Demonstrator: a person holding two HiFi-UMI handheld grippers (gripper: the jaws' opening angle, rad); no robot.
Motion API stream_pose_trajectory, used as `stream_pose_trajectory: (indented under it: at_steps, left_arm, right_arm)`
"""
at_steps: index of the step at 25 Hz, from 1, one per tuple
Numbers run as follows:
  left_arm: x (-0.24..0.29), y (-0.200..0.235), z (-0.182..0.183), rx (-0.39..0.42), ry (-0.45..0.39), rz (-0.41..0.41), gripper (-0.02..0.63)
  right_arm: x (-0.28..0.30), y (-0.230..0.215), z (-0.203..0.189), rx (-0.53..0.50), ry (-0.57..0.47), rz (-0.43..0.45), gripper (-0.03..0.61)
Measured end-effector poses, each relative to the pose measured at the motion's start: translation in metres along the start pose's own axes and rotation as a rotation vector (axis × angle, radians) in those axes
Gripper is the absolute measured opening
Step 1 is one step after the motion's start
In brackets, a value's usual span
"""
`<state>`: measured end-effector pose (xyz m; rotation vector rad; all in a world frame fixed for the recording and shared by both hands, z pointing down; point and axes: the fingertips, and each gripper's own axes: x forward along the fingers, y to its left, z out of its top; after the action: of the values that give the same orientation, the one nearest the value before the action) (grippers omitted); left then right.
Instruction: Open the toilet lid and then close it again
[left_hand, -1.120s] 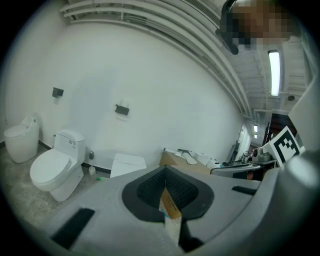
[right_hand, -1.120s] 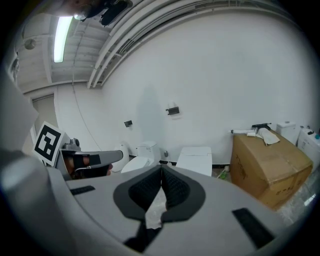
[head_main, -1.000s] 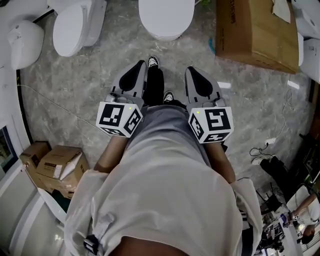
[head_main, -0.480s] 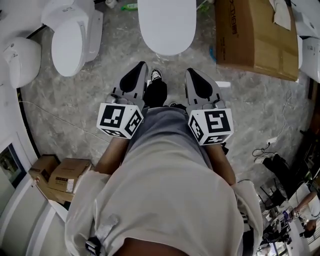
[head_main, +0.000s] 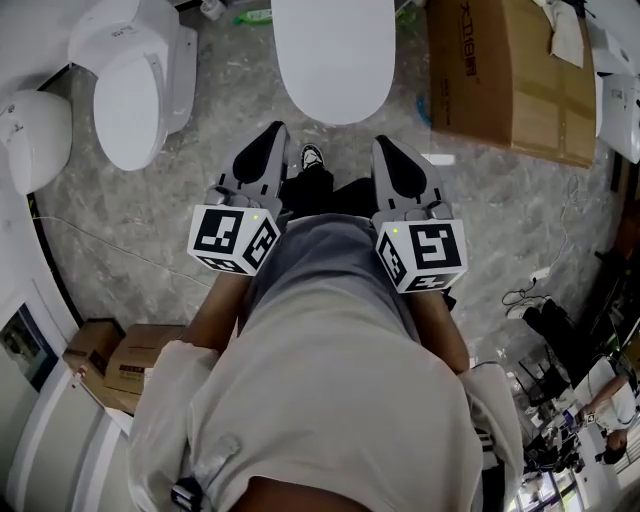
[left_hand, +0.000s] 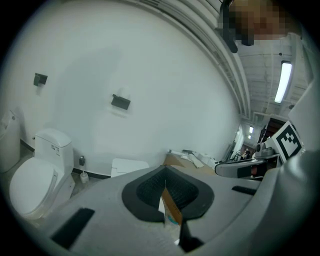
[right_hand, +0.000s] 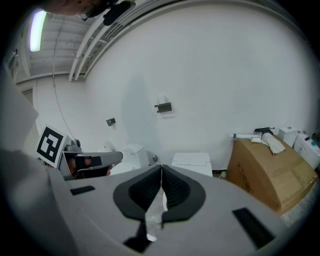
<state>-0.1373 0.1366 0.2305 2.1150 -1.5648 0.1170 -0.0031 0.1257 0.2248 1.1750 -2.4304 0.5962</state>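
The toilet (head_main: 331, 108) is right in front of both grippers, a little way past their tips. Its white lid (head_main: 332, 45) lies flat and shut, so the opening part has not begun yet.

The left gripper (head_main: 270, 137) and the right gripper (head_main: 386, 146) are held side by side at the person's middle. Both point ahead at the toilet and tip down a bit. I think they are held like this because the person is lining up with the toilet, so that both tips can get to the front edge of the lid. One shoe (head_main: 312, 156) shows on the floor (head_main: 180, 210) between the two grippers.

The left gripper's jaws are pressed together with nothing in them. The right gripper's jaws are together too, and they hold nothing. That fits, because there is nothing to grab yet. Closed tips could also slide under the lid's front edge and push it up. To pinch the edge, the jaws would have to part first.

Another toilet (head_main: 130, 95) stands off to the left of the left gripper. A big cardboard box (head_main: 510, 75) sits off to the right of the right gripper. Both are well apart from the grippers, so they should not get in the way.
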Motion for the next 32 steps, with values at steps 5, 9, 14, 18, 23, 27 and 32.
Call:
stream_pose_trajectory:
  at_steps: [5, 9, 14, 18, 23, 27, 32]
  left_arm:
    - [0.016, 0.018, -0.013, -0.036, 0.040, 0.019, 0.009]
    - [0.039, 0.028, -0.019, -0.071, 0.057, 0.035, 0.009]
    - [0.055, 0.035, -0.033, -0.100, 0.089, 0.048, 0.009]
    - [0.063, 0.041, -0.047, -0.131, 0.108, 0.068, 0.009]
    - [0.071, 0.055, -0.074, -0.163, 0.136, 0.100, 0.009]
    - [0.078, 0.067, -0.103, -0.193, 0.179, 0.137, 0.009]
    - [0.098, 0.091, -0.135, -0.227, 0.185, 0.171, 0.009]
  right_arm:
    - [0.014, -0.010, -0.006, 0.004, 0.031, -0.004, 0.011]
    - [0.030, -0.018, -0.010, 0.001, 0.058, 0.005, 0.011]
    - [0.047, -0.026, -0.021, 0.010, 0.103, 0.034, 0.011]
    - [0.059, -0.036, -0.023, 0.003, 0.115, 0.044, 0.011]
    - [0.077, -0.047, -0.034, 0.004, 0.128, 0.038, 0.011]
    - [0.089, -0.056, -0.056, 0.029, 0.173, 0.045, 0.011]
    - [0.113, -0.068, -0.080, 0.016, 0.181, 0.054, 0.011]
